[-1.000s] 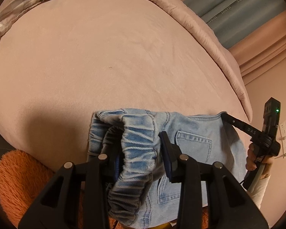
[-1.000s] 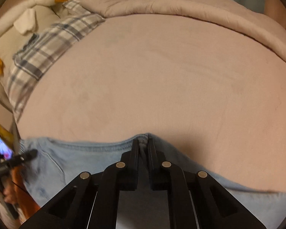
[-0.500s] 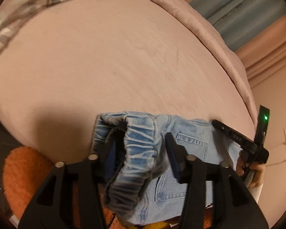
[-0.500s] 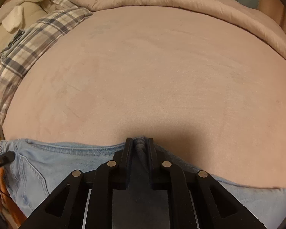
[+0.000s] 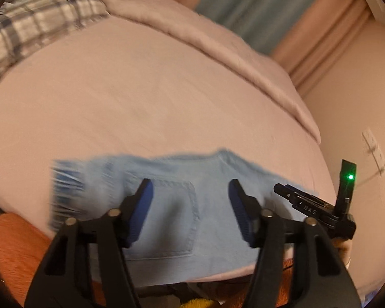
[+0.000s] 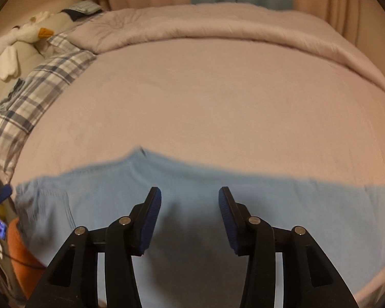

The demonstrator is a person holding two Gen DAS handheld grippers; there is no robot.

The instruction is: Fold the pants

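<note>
While both grippers gape empty, pants (image 6: 192, 205) lie on bed (image 6: 218, 102).

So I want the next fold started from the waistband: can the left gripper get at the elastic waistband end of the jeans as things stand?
Probably yes. The left gripper is open over the jeans, and the waistband lies uncovered to its left on the bed, nothing between them.

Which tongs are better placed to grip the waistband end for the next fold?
Probably the left tongs: open above the back pocket of the light blue denim pants, nearest the elastic waistband. The right tongs hover over the legs.
</note>
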